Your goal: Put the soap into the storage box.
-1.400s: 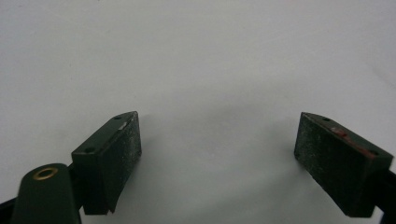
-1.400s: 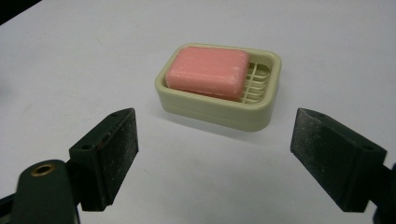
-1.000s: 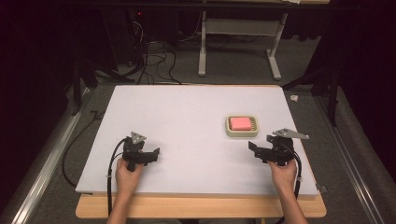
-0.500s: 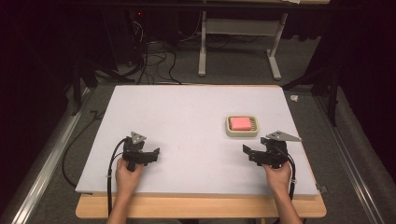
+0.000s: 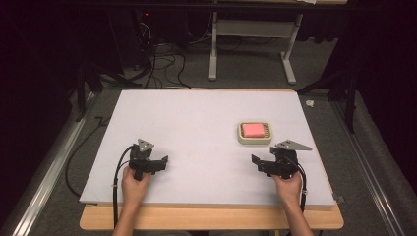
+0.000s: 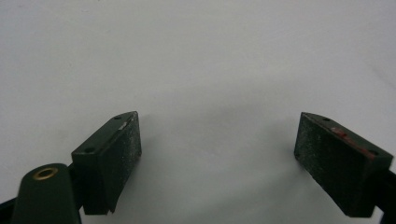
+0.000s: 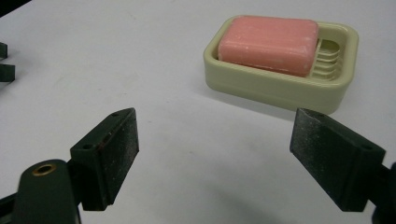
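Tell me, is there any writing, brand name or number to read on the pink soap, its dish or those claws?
None can be read. The pink soap and its cream dish show no lettering, and the black pads of the right claw and the left claw bear only screw holes and scuffs. The white table is bare of print.

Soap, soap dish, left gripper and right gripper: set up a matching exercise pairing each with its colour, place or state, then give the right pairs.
Column one:
1. soap
2. soap dish
3. left gripper
4. right gripper

Column two:
A. pale cream, with a ribbed floor
B. open, over bare white table at the near left
C. pink, lying in the dish
D. open, just in front of the dish

Pairs: 1-C, 2-A, 3-B, 4-D
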Demonstrator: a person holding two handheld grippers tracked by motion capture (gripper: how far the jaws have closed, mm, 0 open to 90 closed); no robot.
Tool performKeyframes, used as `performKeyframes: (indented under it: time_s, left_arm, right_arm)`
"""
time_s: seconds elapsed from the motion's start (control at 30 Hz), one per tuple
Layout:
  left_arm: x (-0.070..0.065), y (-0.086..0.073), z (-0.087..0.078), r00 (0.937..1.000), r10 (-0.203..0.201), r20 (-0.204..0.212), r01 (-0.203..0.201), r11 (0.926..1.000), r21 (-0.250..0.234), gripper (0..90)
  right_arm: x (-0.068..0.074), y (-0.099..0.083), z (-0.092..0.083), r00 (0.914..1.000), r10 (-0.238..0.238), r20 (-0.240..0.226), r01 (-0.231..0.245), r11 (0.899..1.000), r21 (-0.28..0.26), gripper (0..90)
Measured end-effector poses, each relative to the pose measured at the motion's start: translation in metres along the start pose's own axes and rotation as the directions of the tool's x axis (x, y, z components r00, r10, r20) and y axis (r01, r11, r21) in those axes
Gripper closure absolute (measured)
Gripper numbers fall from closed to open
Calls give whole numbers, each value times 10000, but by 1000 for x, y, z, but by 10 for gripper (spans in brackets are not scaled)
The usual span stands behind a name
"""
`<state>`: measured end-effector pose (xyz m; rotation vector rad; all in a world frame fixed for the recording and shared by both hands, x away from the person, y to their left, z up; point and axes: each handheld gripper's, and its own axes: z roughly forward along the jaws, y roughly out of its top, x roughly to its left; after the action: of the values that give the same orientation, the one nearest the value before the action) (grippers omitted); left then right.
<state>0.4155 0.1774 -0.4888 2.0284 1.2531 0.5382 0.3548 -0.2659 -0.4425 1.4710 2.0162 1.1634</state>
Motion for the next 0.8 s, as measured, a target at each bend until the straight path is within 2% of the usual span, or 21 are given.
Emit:
performKeyframes:
  time_s: [0.8]
  left_arm:
    - [0,0,0,10000,1,-3,-1,10000,-1,154]
  right_arm:
    - [11,-11,26,9994,-328,96,322,9976,621,167]
